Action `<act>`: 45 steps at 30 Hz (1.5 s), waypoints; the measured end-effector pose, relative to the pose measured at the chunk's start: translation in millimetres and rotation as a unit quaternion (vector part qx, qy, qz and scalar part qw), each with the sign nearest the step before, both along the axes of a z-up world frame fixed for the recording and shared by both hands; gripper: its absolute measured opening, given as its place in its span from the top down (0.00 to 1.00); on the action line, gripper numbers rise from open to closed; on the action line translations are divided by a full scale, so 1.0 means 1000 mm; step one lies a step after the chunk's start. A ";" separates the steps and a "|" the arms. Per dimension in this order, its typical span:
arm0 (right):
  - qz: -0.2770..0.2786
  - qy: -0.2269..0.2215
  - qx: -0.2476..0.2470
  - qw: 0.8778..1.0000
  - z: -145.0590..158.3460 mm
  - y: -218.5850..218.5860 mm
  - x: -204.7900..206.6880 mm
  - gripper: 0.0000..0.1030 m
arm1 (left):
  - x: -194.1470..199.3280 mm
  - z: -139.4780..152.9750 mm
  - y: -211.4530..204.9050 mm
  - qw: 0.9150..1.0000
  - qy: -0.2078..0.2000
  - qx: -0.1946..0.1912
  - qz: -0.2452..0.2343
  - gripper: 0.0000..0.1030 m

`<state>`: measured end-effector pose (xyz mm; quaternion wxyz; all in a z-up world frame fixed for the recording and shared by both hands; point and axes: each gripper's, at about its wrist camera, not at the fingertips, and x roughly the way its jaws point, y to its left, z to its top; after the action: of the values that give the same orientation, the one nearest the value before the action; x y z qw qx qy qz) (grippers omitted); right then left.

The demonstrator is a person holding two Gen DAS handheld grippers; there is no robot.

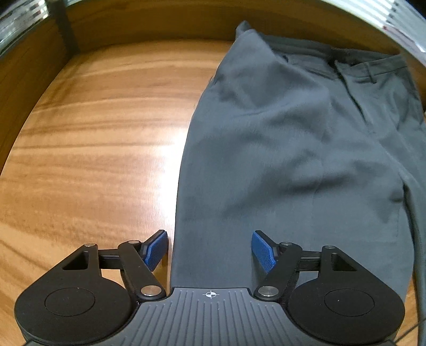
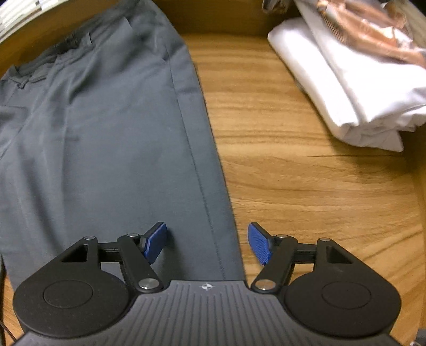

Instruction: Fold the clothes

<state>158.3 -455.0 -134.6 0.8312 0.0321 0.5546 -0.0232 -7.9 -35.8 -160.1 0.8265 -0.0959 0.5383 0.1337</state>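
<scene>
Grey trousers (image 1: 279, 149) lie flat on the wooden table (image 1: 93, 133), waistband at the far end, legs running toward me. My left gripper (image 1: 210, 250) stands open over the trousers' left edge: one blue pad (image 1: 157, 250) is above bare wood, the other above cloth. In the right wrist view the same trousers (image 2: 106, 149) fill the left half. My right gripper (image 2: 207, 243) is open astride their right edge and side seam, with one pad (image 2: 155, 241) over cloth and the other over wood. Neither gripper presses on the fabric.
A folded white garment (image 2: 354, 87) sits at the far right of the table, with a crumpled shiny brown wrapper (image 2: 372, 29) on top of it. A wooden back wall (image 1: 146, 24) borders the far side. Bare wood (image 2: 319, 186) lies right of the trousers.
</scene>
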 end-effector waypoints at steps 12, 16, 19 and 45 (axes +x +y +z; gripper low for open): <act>0.070 0.026 0.003 0.997 0.008 0.007 0.004 0.95 | -0.009 0.010 -0.013 0.999 0.025 0.008 -0.028 0.95; 0.066 0.058 -0.003 0.996 0.008 0.006 -0.013 0.95 | -0.023 0.012 -0.014 0.998 0.047 -0.006 -0.034 0.93; 0.075 0.085 -0.011 0.993 0.009 0.006 -0.026 0.92 | -0.033 0.015 -0.014 0.999 0.048 -0.010 -0.022 0.83; 0.122 -0.026 0.007 0.992 0.081 0.028 0.086 0.58 | 0.092 0.082 -0.024 0.995 -0.068 -0.005 -0.068 0.50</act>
<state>244.6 -426.8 -53.6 0.8419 -0.0296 0.5323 0.0830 84.2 -59.6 -77.9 0.8677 -0.0718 0.4872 0.0674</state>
